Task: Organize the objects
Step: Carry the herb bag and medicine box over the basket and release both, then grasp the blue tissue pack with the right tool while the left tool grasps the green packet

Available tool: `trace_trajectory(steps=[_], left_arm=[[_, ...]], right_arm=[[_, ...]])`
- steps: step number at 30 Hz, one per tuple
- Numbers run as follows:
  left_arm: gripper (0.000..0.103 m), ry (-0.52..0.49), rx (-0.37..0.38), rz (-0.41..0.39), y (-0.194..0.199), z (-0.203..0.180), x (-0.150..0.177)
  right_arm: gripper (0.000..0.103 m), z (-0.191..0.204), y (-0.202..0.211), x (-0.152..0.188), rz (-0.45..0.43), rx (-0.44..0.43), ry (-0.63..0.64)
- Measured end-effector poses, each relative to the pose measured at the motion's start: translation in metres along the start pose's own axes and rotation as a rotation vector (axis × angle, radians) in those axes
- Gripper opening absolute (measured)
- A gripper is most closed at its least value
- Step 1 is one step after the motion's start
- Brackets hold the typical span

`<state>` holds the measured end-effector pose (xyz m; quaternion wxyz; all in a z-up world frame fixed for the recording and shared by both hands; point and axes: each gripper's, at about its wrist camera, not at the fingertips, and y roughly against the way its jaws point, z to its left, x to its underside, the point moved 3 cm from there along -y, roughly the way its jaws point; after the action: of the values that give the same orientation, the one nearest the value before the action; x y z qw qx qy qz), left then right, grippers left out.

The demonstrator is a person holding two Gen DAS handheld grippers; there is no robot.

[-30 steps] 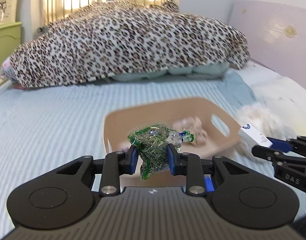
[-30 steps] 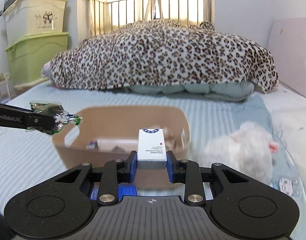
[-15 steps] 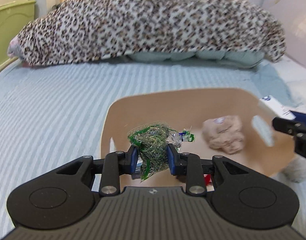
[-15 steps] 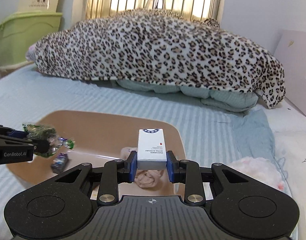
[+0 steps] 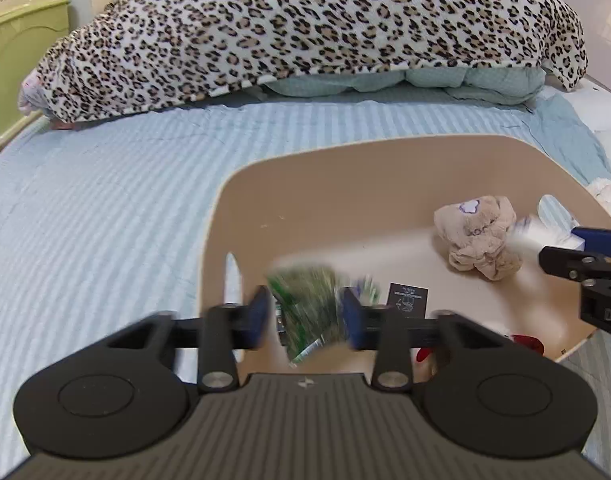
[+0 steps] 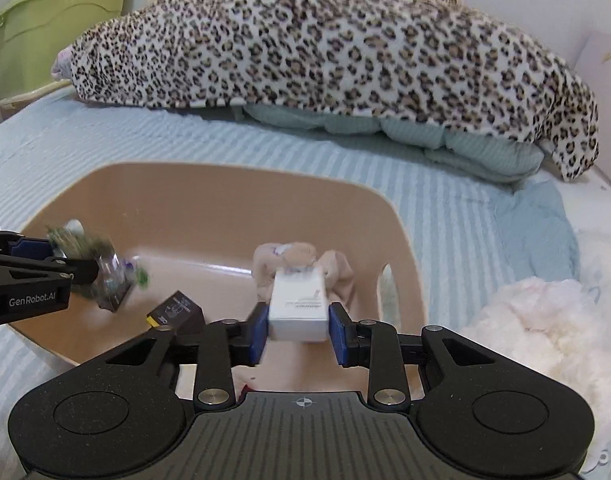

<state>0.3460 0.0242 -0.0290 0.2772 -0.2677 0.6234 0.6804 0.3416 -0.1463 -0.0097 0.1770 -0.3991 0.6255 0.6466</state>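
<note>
A tan plastic basket (image 5: 345, 168) (image 6: 209, 188) sits on the blue striped bed. My left gripper (image 5: 305, 316) is over its left side, its fingers spread apart, and a blurred green herb packet (image 5: 305, 312) (image 6: 101, 264) is dropping from between them. My right gripper (image 6: 297, 328) is over the basket's right side, fingers parted slightly wider than the white box (image 6: 299, 308), which is slipping loose between them. A beige plush toy (image 5: 481, 236) (image 6: 297, 256) and a small black box (image 5: 407, 300) (image 6: 177, 312) lie inside the basket.
A leopard-print blanket (image 5: 305, 28) over a teal quilt (image 6: 445, 136) fills the far side of the bed. A white fluffy toy (image 6: 545, 320) lies right of the basket. A green storage bin (image 6: 45, 20) stands at the far left.
Both grippers moved forward and down over the basket, and both have opened. The herb packet and the white box, held firmly before, are now loose and blurred with motion.
</note>
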Motion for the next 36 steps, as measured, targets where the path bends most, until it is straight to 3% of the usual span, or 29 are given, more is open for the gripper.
trace_trajectory(steps=[1, 3, 8, 15, 21, 26, 30, 36], left_arm=[[0.075, 0.006, -0.007, -0.017, 0.006, 0.001, 0.0], [0.076, 0.011, 0.002, -0.047, 0.018, 0.003, -0.001], [0.091, 0.004, 0.005, -0.073, 0.047, 0.01, 0.0], [0.094, -0.02, 0.018, -0.075, 0.081, 0.024, 0.011], [0.094, -0.037, 0.012, -0.04, 0.088, 0.038, 0.035], [0.094, 0.028, 0.014, 0.013, 0.078, 0.054, 0.054], [0.094, 0.072, 0.02, 0.065, 0.063, 0.061, 0.069], [0.094, 0.05, 0.027, 0.105, 0.046, 0.056, 0.085]], right_arm=[[0.053, -0.002, 0.004, 0.0, -0.01, 0.004, 0.005], [0.063, -0.003, 0.015, -0.001, -0.036, 0.018, 0.024], [0.072, -0.009, 0.049, 0.001, -0.067, 0.023, 0.013], [0.091, -0.008, 0.082, 0.025, -0.047, 0.007, -0.07], [0.094, 0.01, 0.087, 0.064, 0.021, 0.001, -0.114], [0.1, 0.026, 0.079, 0.09, 0.078, -0.004, -0.119], [0.1, 0.036, 0.071, 0.103, 0.119, -0.007, -0.107], [0.1, 0.032, 0.056, 0.122, 0.194, 0.043, -0.108]])
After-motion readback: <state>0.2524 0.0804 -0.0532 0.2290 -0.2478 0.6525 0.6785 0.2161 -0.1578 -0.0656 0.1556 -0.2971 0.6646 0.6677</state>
